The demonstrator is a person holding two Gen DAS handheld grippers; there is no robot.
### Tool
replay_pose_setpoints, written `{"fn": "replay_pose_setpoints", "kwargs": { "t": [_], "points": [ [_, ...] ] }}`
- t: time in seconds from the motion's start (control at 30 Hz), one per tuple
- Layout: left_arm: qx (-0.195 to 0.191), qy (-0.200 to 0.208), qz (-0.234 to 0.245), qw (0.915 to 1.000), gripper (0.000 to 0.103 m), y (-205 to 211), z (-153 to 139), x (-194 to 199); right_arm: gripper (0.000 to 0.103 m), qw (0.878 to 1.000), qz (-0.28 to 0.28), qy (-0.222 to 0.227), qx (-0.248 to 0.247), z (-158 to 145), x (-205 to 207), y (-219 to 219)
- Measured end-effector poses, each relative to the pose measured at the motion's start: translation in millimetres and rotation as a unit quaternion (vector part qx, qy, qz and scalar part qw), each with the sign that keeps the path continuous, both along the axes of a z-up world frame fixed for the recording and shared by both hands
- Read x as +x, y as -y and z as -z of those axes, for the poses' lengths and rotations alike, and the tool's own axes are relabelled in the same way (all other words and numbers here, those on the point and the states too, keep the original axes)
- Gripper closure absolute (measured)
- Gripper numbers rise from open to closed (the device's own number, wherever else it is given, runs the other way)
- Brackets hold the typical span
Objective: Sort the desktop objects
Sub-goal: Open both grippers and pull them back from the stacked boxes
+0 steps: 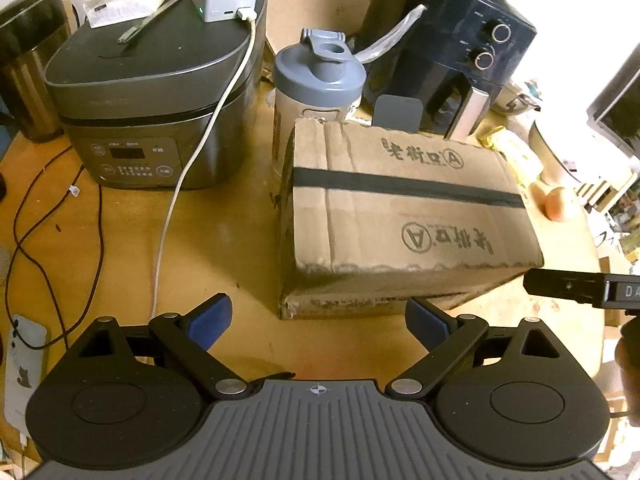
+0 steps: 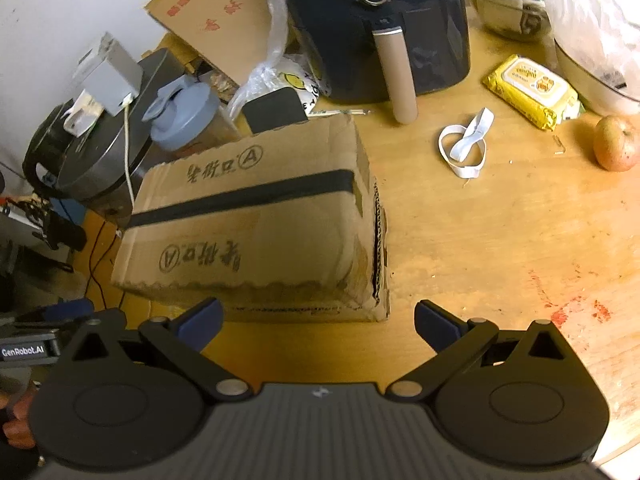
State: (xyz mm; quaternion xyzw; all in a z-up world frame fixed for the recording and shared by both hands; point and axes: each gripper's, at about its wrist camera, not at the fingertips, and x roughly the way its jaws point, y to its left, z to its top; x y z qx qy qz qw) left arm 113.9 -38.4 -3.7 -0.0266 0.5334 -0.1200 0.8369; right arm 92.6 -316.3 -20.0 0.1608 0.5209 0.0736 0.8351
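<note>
A closed cardboard box [image 1: 400, 216] with a black tape stripe lies on the wooden table [image 1: 220, 240]; it also shows in the right wrist view [image 2: 256, 232]. My left gripper [image 1: 319, 322] is open and empty, just in front of the box's near left corner. My right gripper [image 2: 318, 326] is open and empty, in front of the box's near right corner. A white elastic band [image 2: 464, 144], a yellow wipes pack [image 2: 532, 92] and an apple [image 2: 616, 142] lie to the right of the box. The right gripper's body shows at the left wrist view's right edge [image 1: 580, 288].
A grey rice cooker [image 1: 152, 92] with a white charger and cable stands at the back left. A shaker bottle [image 1: 316, 92] stands behind the box. A dark air fryer [image 2: 380, 28] stands at the back. A phone [image 1: 24, 360] and cables lie at the left.
</note>
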Motion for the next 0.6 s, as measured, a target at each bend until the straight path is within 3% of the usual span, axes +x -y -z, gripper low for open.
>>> {"fn": "replay_pose_setpoints", "kwargs": {
  "t": [0.27,0.6],
  "points": [
    [0.015,0.023,-0.006,0.9996,0.007,4.2,-2.1,-31.9,0.0,0.996,-0.035,0.043,-0.069,-4.7,-31.4,-22.2],
    [0.038,0.047,-0.012,0.9981,0.007,9.1,-5.6,-66.8,0.0,0.987,-0.038,0.058,-0.142,-7.5,-64.7,-39.5]
  ]
}}
